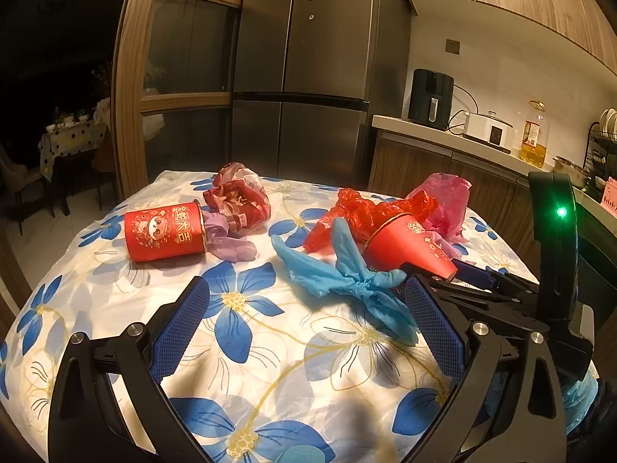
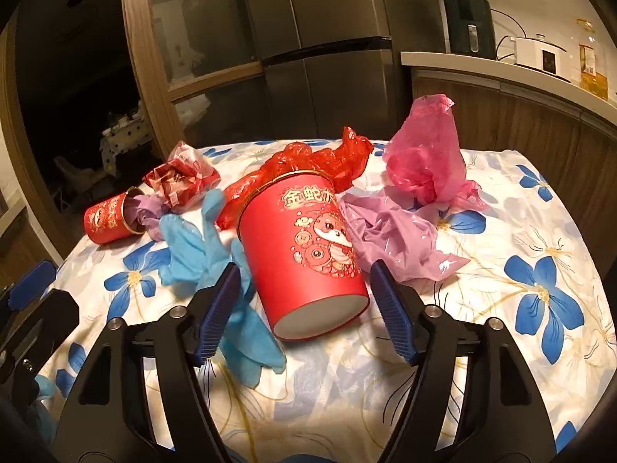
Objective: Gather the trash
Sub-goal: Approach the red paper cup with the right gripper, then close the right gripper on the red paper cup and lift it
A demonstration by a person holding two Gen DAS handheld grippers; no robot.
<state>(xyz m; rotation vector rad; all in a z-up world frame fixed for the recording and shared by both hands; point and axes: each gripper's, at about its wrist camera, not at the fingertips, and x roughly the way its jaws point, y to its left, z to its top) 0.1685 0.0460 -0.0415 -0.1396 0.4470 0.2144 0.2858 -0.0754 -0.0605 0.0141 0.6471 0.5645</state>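
Right gripper open, straddling tipped red paper tub; close low near base, avoid knotted blue plastic bag; left gripper open, idle

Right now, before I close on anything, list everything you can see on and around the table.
paper tubs: 2, red with gold print, lying on their sides; near one between the right gripper's fingers, far one at table's left
blue plastic bag: 1, knotted, left of near tub
red plastic bag: 1, behind near tub
pink plastic bag: 1, far right
purple plastic bags: 2; one right of near tub, one spilling from far tub
snack wrapper: 1, red, crumpled, far left
tablecloth: white, blue flowers
refrigerator: steel, behind
air fryer, rice cooker, oil bottle: on counter
left gripper: open
right gripper: open
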